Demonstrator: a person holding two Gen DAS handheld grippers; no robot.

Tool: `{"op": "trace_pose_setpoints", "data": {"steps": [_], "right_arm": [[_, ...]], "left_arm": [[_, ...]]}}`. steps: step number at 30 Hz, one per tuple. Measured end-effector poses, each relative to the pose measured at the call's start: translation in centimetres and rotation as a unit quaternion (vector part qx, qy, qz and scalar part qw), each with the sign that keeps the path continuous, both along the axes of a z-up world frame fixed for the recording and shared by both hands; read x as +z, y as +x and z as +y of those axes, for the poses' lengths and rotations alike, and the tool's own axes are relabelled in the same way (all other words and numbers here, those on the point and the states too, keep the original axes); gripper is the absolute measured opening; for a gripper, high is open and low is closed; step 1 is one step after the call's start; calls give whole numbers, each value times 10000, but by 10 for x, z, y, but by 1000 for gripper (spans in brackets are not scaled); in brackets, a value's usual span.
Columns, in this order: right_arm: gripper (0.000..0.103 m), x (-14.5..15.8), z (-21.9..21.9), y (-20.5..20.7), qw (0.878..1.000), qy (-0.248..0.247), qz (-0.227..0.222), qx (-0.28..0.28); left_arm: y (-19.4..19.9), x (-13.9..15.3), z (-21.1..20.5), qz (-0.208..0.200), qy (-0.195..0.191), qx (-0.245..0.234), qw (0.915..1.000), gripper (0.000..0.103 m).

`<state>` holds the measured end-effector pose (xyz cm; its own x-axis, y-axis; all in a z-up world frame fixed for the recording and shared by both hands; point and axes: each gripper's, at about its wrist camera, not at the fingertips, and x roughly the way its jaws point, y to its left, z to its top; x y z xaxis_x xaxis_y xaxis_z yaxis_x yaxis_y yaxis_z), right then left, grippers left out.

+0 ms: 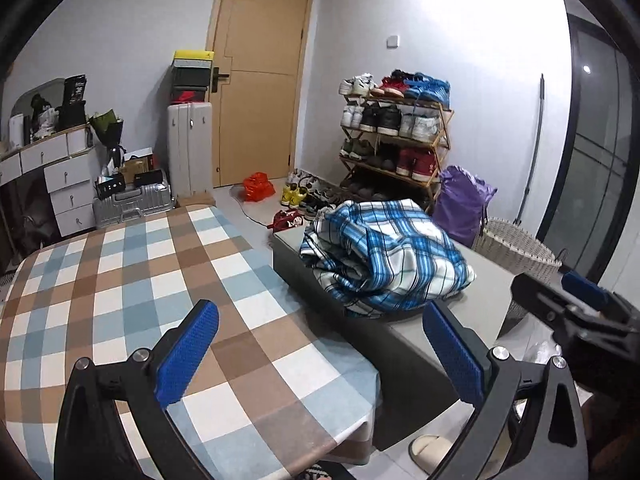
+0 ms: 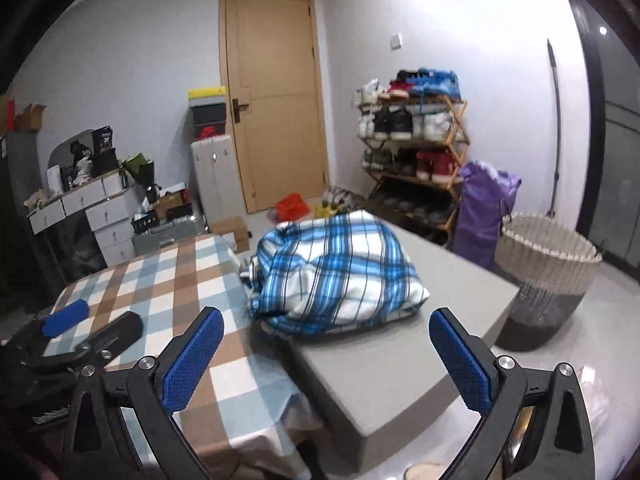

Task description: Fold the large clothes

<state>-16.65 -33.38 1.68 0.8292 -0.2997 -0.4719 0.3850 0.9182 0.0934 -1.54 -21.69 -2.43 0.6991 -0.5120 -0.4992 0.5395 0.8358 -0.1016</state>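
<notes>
A crumpled blue, white and black plaid garment [image 1: 386, 254] [image 2: 334, 274] lies in a heap on a grey bench top [image 1: 476, 308] [image 2: 384, 368]. My left gripper [image 1: 320, 320] is open over the checkered tablecloth [image 1: 132, 280], short of the heap and to its left. My right gripper [image 2: 326, 326] is open too, its blue pads wide apart, just in front of the heap with nothing between them. Each gripper shows at the edge of the other's view: the right one [image 1: 580, 304] and the left one [image 2: 80, 328].
The checkered table [image 2: 172, 284] butts against the bench. A woven basket [image 2: 548, 276] and a purple bag [image 2: 484, 208] stand to the right. A shoe rack [image 1: 396, 136], loose shoes, suitcases and a door [image 1: 260, 76] lie beyond. A slipper [image 1: 430, 450] sits on the floor.
</notes>
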Motion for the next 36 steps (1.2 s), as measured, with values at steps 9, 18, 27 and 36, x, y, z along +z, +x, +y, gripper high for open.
{"op": "trace_pose_setpoints", "data": {"steps": [9,18,27,36], "right_arm": [[103,-13,4,3,9999,-68,148,29],[103,-10,6,-5,9998,-173,10,-5],[103,-12,0,-9,10000,-58,-9,-34],[103,-9,2,-10,10000,-45,-27,-24]], "left_arm": [[1,-7,7,-41,-55,146,9999,100],[-12,-5,-5,-224,118,38,9997,100],[-17,2,-5,-258,99,-44,9996,100],[-18,1,-10,-270,131,-116,9995,100]]}}
